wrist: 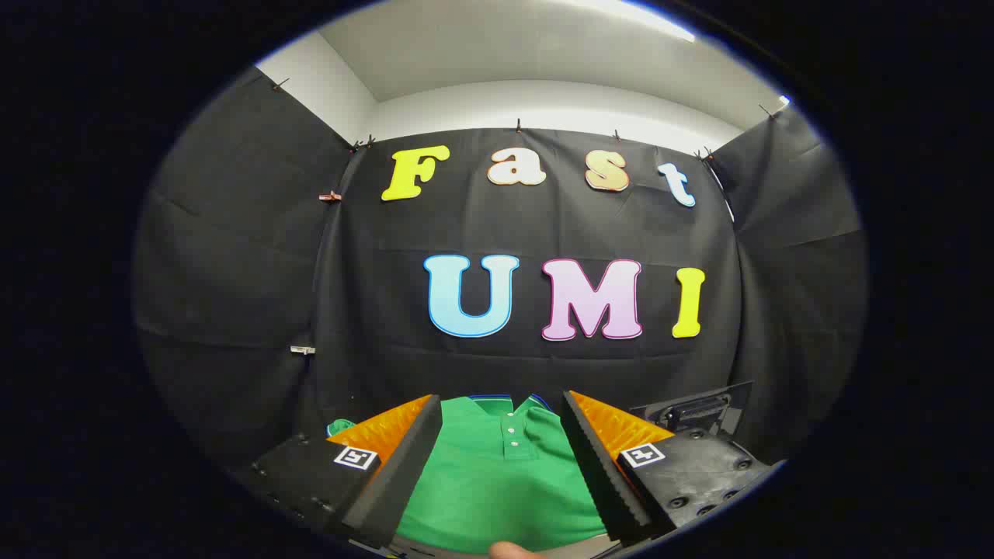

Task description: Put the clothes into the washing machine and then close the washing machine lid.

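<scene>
A green polo shirt (497,473) with a buttoned collar lies flat below me, its collar pointing toward the black cloth wall. My gripper (501,415) hovers above it, open, with the shirt showing through the wide gap between the two fingers. A small piece of green sleeve (339,426) peeks out beside the left finger. To the right, beyond the right finger, a dark raised lid or panel (695,410) stands; I cannot tell if it belongs to the washing machine.
Black cloth walls close the booth at the back and on both sides. A fingertip of a person (509,550) shows just below the shirt.
</scene>
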